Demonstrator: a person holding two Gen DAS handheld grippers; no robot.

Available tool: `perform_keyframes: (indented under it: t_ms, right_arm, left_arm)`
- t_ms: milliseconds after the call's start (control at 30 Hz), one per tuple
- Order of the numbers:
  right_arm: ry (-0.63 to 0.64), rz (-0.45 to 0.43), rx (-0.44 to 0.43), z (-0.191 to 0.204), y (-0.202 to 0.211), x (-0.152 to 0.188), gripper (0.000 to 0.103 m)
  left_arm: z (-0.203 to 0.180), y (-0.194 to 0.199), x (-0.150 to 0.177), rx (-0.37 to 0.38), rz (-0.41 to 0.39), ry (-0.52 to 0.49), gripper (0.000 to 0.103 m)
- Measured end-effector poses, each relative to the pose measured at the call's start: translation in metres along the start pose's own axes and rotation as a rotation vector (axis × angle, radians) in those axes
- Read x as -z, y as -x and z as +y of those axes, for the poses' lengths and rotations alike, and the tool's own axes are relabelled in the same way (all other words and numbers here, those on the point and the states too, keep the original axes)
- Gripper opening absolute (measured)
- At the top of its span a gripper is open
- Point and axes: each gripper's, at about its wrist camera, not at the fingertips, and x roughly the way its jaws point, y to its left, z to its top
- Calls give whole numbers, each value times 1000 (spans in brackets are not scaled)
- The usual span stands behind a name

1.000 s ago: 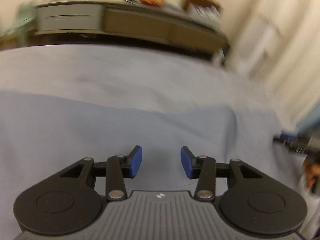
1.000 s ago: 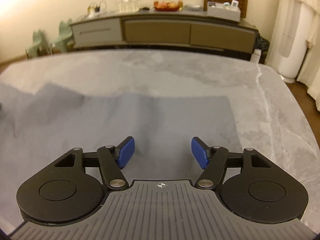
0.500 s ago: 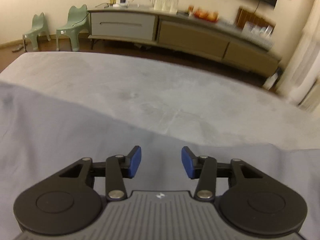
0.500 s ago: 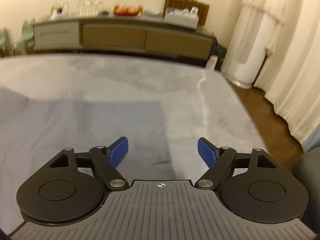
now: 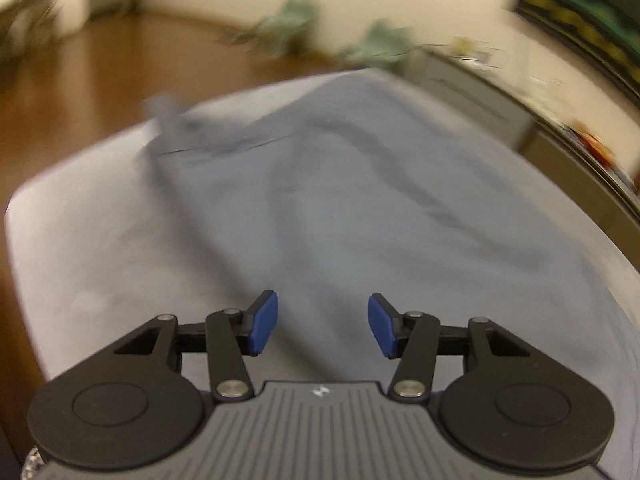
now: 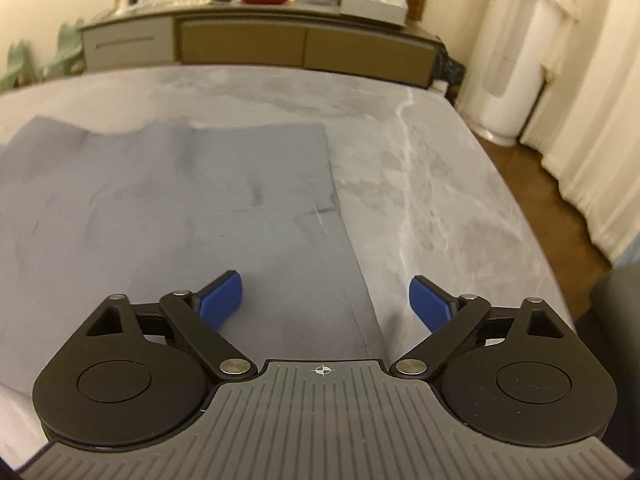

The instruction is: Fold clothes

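With right gripper fingers widening over the straight edge of the blue-grey garment spread on the worktop, and left gripper fingers apart over cloth, empty, best to straddle one edge layer before closing
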Motion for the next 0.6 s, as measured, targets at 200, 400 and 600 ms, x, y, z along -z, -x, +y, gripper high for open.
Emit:
perform_keyframes:
  t_ms: [200, 400, 600]
  right_arm:
    - [2, -26, 63, 5, 4, 2, 93]
    - [59, -141, -5, 47, 37, -10, 86]
    - [71, -39, -67, 59, 5, -3, 57]
  left_arm:
    - [50, 14, -10, 135, -23, 134, 62]
    - [64, 20, -38, 194, -105, 195, 58]
    - [80, -29, -60, -8, -44, 160, 31]
